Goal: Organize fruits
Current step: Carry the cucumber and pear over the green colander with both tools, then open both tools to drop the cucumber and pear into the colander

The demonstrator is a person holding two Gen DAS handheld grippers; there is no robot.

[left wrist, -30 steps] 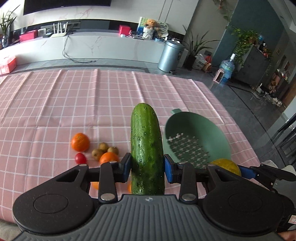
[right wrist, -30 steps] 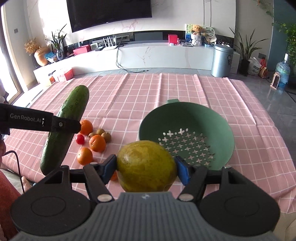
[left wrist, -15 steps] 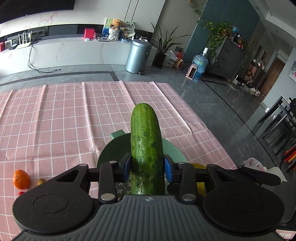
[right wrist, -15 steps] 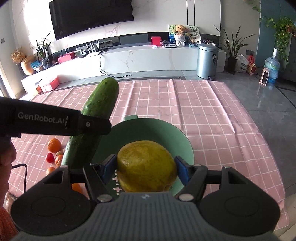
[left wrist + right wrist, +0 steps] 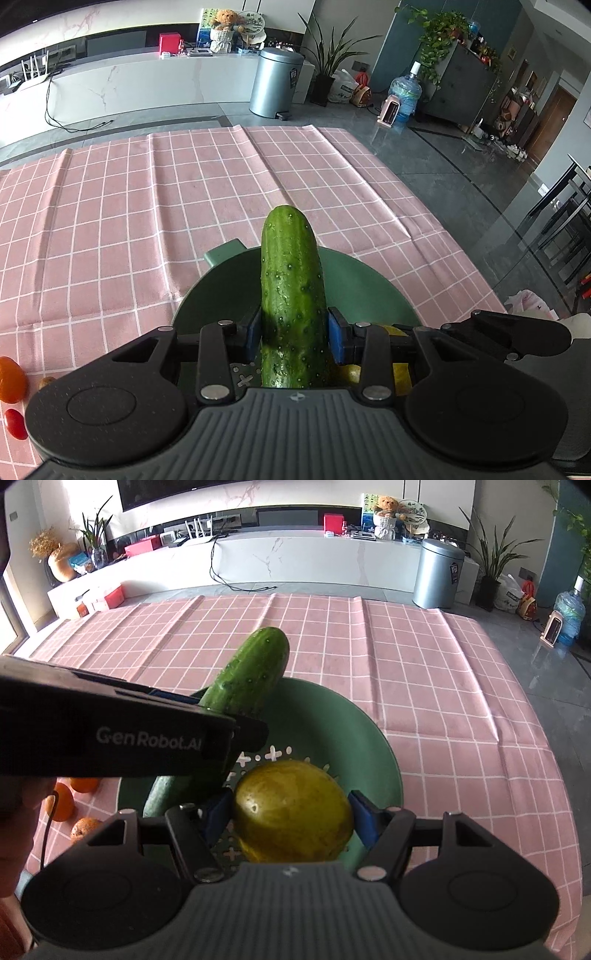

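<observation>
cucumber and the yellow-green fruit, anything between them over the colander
Nothing but bare green colander floor in the right wrist view; the cucumber and yellow-green fruit sit apart.

yellow-green fruit (image 5: 291,814) over green colander (image 5: 369,746)

Dark green cucumber (image 5: 291,295), yellow-green round fruit (image 5: 291,810), green colander (image 5: 354,738), pink white-checked tablecloth (image 5: 147,206), oranges (image 5: 61,806)

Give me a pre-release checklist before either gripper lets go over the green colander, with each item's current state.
1. Left gripper shut on cucumber: ok.
2. Right gripper shut on yellow-green fruit: ok.
3. Both items over green colander: ok.
4. Colander free of other fruit: ok where visible.
5. Cucumber touching the colander floor: cannot tell.
6. Oranges remaining on the tablecloth: not ok, still to sort.
</observation>
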